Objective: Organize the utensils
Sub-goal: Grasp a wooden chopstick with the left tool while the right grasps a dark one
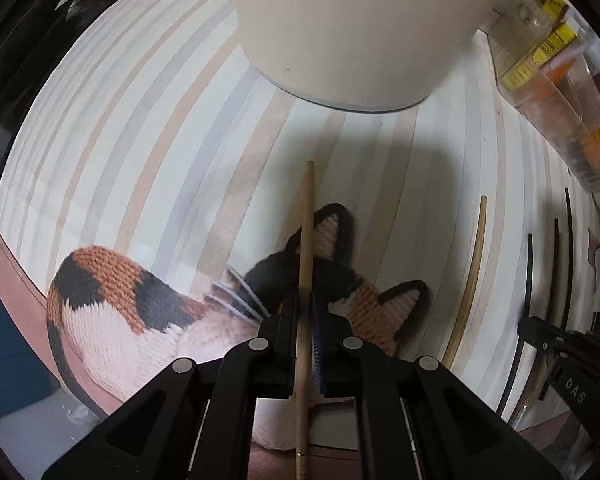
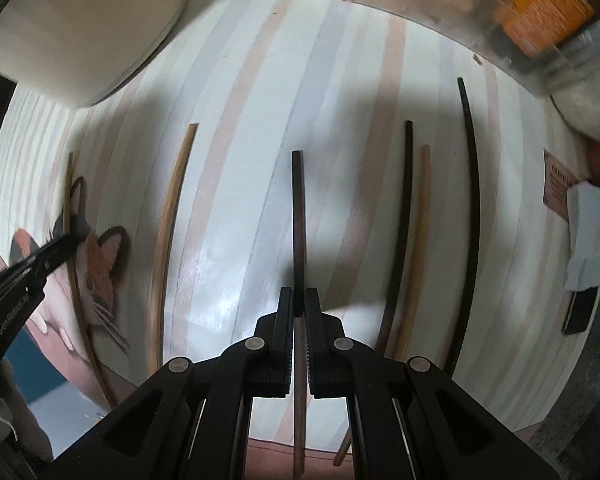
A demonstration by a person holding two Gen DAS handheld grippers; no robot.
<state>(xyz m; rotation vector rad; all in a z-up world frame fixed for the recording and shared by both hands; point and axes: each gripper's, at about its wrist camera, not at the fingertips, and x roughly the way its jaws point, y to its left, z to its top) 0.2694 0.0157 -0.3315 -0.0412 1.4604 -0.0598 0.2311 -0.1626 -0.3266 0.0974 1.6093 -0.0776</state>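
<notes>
Striped mat (image 2: 236,240), left fingers (image 1: 290,320) clamping light chopstick (image 1: 306,240), right fingers (image 2: 314,312) clamping dark chopstick (image 2: 299,220)

Striped cloth (image 1: 148,128): white with pale grey and beige bands. Cream pot (image 1: 356,28), plain. Knitted cat (image 1: 112,312): patches of orange, black and pale pink, with black-edged pink ears and grey whiskers. Light tan chopstick (image 1: 306,240) between black fingers of left gripper (image 1: 305,312), blue pads inside. Dark brown chopstick (image 2: 298,216) between black fingers of right gripper (image 2: 299,312). Golden-brown stick (image 2: 172,208) to its left on the cloth. To its right, two near-black sticks (image 2: 404,208) and one pale tan stick (image 2: 418,220). Clear box (image 1: 548,92) with yellow and orange labels. Orange packet (image 2: 544,4) with dark print.
</notes>
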